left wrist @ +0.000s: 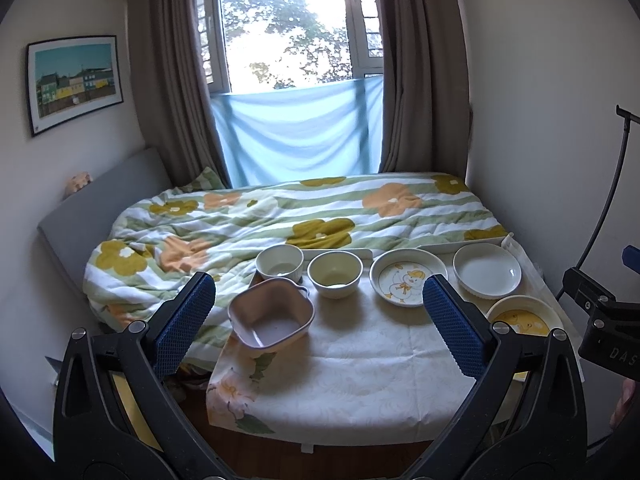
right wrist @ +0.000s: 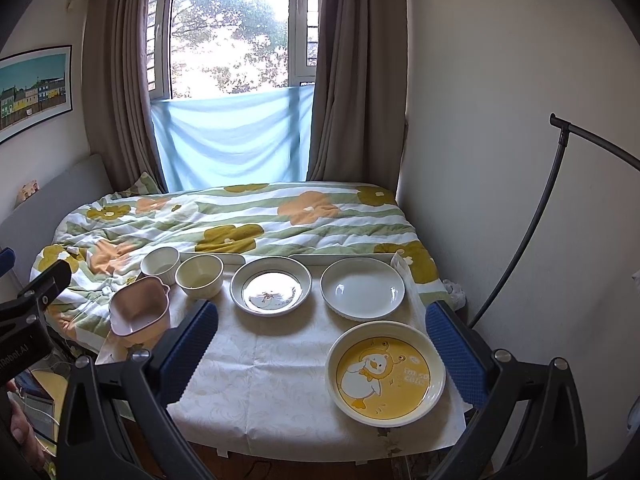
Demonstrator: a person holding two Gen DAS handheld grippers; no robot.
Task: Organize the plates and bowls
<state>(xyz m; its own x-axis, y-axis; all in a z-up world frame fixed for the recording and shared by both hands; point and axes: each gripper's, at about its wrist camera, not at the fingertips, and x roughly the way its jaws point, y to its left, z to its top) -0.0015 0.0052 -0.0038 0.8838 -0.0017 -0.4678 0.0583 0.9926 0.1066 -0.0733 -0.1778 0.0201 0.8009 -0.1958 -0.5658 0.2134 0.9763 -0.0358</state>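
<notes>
On the cloth-covered table (left wrist: 360, 360) (right wrist: 272, 380) stand a pink square bowl (left wrist: 271, 318) (right wrist: 139, 306), a white bowl (left wrist: 279, 263) (right wrist: 160, 265), a cream bowl (left wrist: 335, 274) (right wrist: 199, 276), a duck-print plate (left wrist: 408, 282) (right wrist: 271, 291), a plain white plate (left wrist: 487, 270) (right wrist: 362, 288) and a yellow duck plate (left wrist: 524, 320) (right wrist: 386, 374). My left gripper (left wrist: 318, 322) hangs open above the table's near side, empty. My right gripper (right wrist: 320, 352) is open too, its fingers flanking the yellow duck plate from above.
A bed with a flowered quilt (left wrist: 300, 216) (right wrist: 240, 220) lies right behind the table. A white tray rim (left wrist: 460, 245) (right wrist: 344, 257) runs behind the plates. A curved black stand (right wrist: 560, 208) rises at the right by the wall.
</notes>
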